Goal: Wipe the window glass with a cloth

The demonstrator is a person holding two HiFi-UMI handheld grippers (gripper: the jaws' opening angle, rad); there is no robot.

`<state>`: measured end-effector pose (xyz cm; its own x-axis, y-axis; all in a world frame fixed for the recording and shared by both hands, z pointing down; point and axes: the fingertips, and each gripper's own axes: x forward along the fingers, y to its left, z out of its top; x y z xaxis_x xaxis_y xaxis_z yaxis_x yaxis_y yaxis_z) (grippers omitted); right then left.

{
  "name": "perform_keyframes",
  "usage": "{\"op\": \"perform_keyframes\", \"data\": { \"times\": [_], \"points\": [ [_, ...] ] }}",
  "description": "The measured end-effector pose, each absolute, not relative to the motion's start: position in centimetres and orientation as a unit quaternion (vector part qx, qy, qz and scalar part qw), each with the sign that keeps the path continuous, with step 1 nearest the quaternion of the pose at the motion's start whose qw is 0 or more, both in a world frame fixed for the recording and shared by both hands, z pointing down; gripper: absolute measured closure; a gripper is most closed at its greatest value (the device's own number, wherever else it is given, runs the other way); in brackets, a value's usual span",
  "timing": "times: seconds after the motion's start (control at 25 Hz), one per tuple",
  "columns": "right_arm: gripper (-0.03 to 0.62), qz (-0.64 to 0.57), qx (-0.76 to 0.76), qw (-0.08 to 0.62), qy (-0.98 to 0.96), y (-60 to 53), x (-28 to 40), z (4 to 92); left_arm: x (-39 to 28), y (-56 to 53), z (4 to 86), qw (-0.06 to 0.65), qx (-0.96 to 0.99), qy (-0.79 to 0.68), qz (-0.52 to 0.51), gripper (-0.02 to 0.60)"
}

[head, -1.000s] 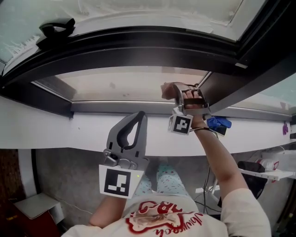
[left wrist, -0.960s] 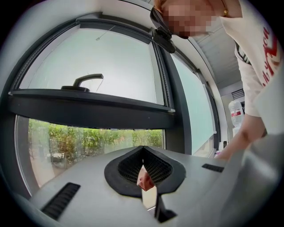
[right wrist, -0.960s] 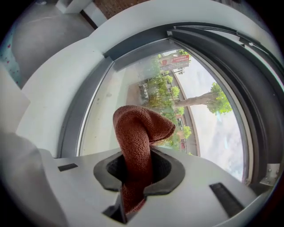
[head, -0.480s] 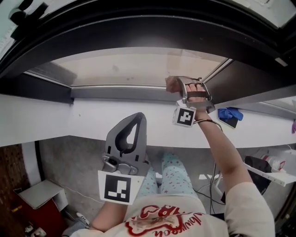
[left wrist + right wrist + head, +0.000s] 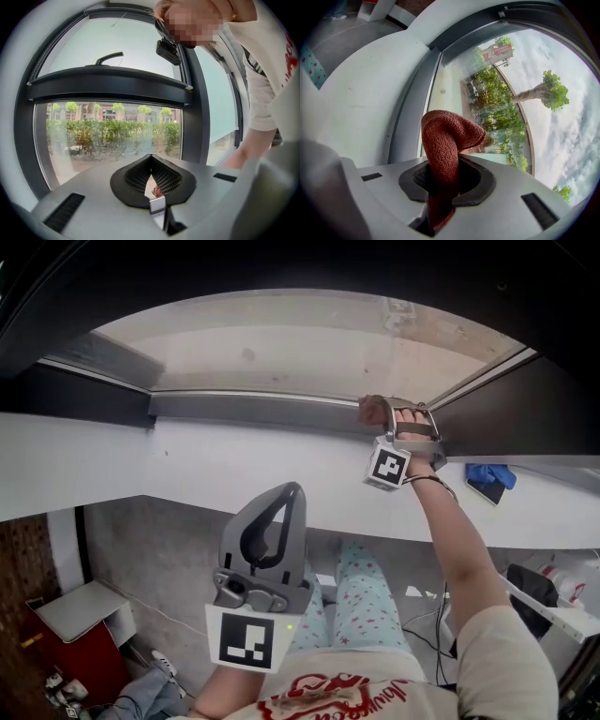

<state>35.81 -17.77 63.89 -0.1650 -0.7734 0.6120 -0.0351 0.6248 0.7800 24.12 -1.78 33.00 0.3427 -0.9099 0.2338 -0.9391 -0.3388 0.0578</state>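
Cloth point(image 5: 445, 140), rust-red, pinched in right tool point(image 5: 375, 412), apparently touching window glass point(image 5: 281, 343); left tool point(image 5: 291, 493) pressed together, well apart; red sign point(image 5: 499, 52) outside, lettering too small

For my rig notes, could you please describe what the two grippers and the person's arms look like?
Both the left gripper and the right gripper are grey plastic with rounded, tapering jaws lined by black meshed pads. Each carries a white cube printed with black square markers. The person wears a pale short-sleeved T-shirt with red print.
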Motion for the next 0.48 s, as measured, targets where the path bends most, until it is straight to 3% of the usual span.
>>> {"op": "perform_keyframes", "data": {
  "times": [0.48],
  "points": [
    [0.505, -0.281, 0.264, 0.632, -0.672, -18.5, 37.1, 72.0, 22.7, -1.7, 36.2, 0.098, 0.795, -0.592, 0.093, 0.56]
  ]
}}
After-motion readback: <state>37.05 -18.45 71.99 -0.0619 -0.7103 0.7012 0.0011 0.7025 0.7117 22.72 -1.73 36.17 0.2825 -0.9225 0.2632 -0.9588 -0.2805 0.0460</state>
